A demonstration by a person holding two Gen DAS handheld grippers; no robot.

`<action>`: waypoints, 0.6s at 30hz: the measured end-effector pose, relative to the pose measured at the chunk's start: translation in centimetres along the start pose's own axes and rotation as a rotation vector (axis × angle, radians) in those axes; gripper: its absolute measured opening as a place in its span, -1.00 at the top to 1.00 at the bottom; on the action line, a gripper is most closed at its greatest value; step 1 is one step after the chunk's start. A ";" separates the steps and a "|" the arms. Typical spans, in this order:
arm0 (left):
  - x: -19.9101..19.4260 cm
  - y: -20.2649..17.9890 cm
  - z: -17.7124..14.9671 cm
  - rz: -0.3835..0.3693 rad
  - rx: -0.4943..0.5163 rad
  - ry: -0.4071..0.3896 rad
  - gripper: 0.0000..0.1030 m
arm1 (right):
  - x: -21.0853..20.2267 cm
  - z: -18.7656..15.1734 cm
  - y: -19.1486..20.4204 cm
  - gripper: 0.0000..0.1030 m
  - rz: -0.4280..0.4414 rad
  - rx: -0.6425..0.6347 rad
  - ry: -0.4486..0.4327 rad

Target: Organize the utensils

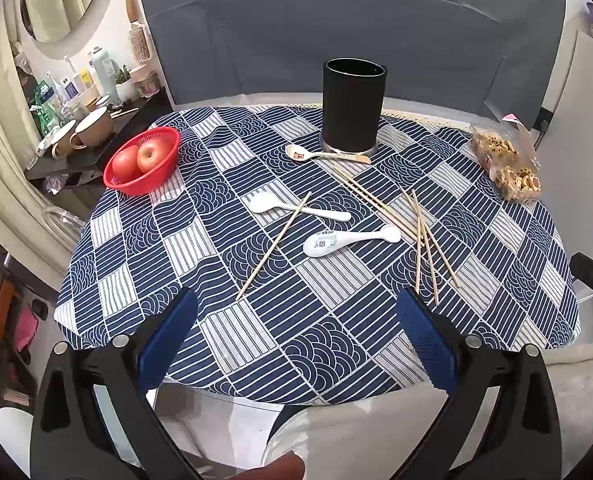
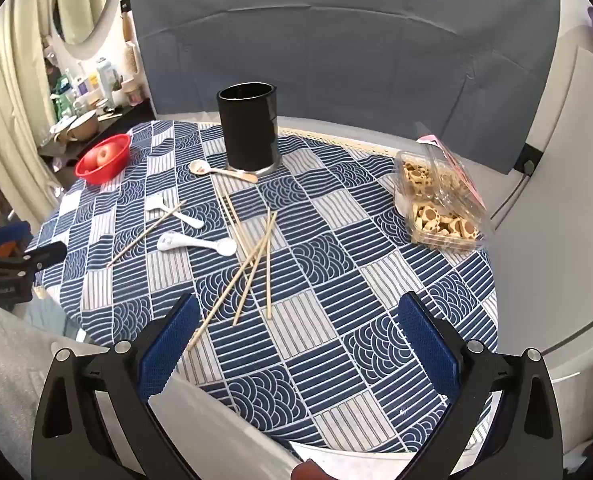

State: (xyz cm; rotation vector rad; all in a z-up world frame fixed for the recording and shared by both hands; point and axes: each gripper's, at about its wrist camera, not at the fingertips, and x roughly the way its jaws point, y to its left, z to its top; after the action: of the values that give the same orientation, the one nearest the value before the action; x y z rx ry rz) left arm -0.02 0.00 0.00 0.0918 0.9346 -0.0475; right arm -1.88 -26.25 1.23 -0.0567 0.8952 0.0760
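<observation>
Bamboo and white ceramic lie scattered over the blue patterned tablecloth (image 1: 320, 344), and nothing is in the black holder (image 1: 354, 106) yet — so the step in hand, as I judge it, is the first pick. Both your grippers hang over the near edge of the table, tilted down, each with its fingers wide apart and nothing between them: the left gripper (image 1: 296, 344) faces the middle of the spread, the right gripper (image 2: 296, 344) faces the loose fan of chopsticks (image 2: 252, 268).

The holder stands upright at the far side. Touching its base or just beside it lies a small spoon with a wooden-coloured handle (image 1: 324, 155). Nearer you are two white spoons: the plain one (image 1: 296, 208) has a single chopstick (image 1: 274, 246) lying across its handle, and the one with a printed label (image 1: 348, 240) lies just beside the long pair of sticks.

Start with what lies free. From the right, take a chopstick from the top of the fan, near its middle, with the pads square across it, so it does not swing when lifted. From the left, lift the crossing stick before the plain spoon beneath it — otherwise the spoon will likely drag it along. Grip spoons by the handle; glazed ceramic may slip, so close fully before raising. Lower each piece upright into the holder, and keep clear of the red basket of apples (image 1: 144, 168) and the open biscuit box (image 2: 436, 204).
</observation>
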 end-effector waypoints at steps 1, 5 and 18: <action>0.0 0.0 0.0 0.000 0.000 0.000 -0.89 | 0.0 0.0 0.0 -0.85 0.001 0.001 0.000; 0.0 0.0 0.0 0.005 -0.001 -0.006 -0.89 | -0.1 0.0 0.0 -0.85 -0.001 0.000 -0.002; -0.4 -0.3 0.2 0.008 0.012 -0.025 -0.89 | -0.3 0.0 0.0 -0.85 0.003 -0.005 -0.008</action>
State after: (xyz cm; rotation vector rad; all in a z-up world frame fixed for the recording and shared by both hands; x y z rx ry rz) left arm -0.14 -0.30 0.39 0.1057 0.9086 -0.0469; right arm -2.09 -26.27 1.50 -0.0593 0.8877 0.0815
